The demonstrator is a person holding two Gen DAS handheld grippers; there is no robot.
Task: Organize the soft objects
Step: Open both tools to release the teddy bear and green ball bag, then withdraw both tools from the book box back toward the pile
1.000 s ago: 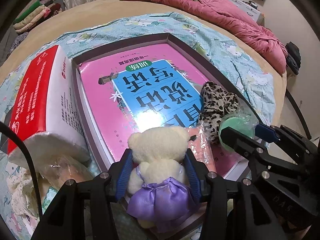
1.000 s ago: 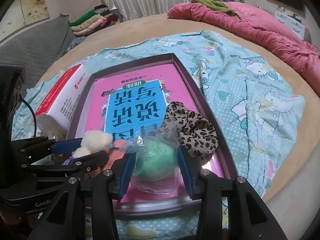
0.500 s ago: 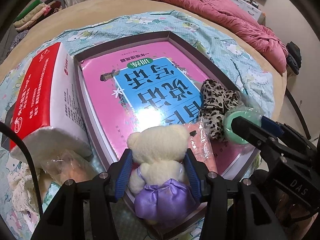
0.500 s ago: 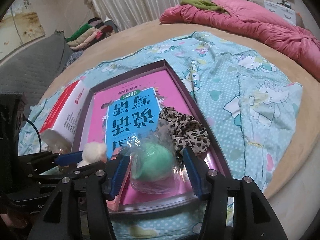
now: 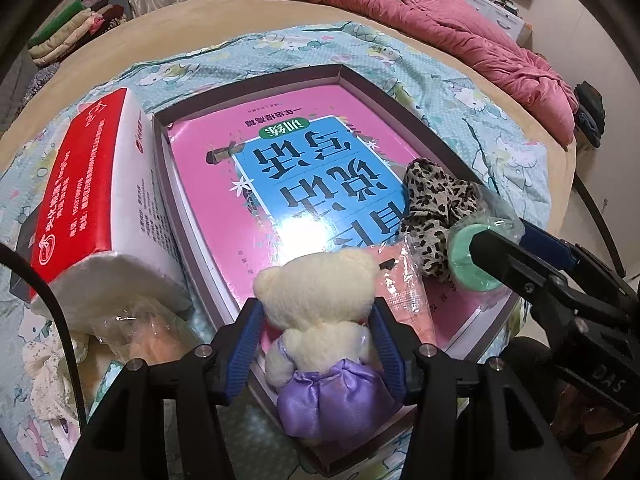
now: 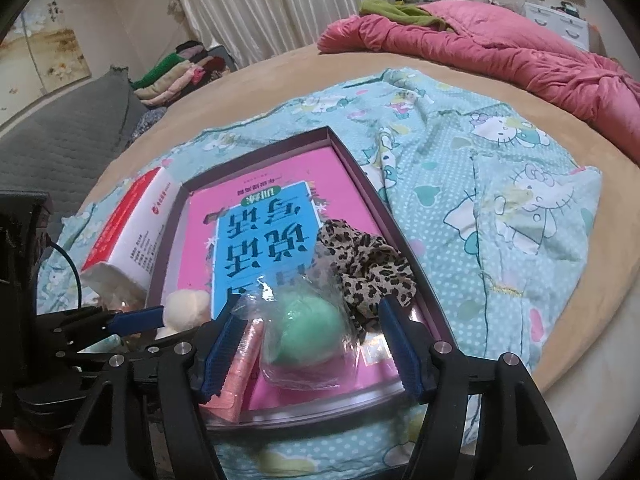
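The left gripper (image 5: 316, 340) clamps a cream teddy bear (image 5: 320, 312) at the shallow box's (image 5: 372, 86) near edge. The right gripper (image 6: 316, 356) stands spread around a bagged green ball (image 6: 310, 334) lying in the box, pads apart from it. Beyond lies a leopard-print cloth (image 6: 364, 266).

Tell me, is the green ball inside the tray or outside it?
Inside. The bagged green ball rests on the pink book within the tray walls, between the right gripper fingers, which stand apart from it.
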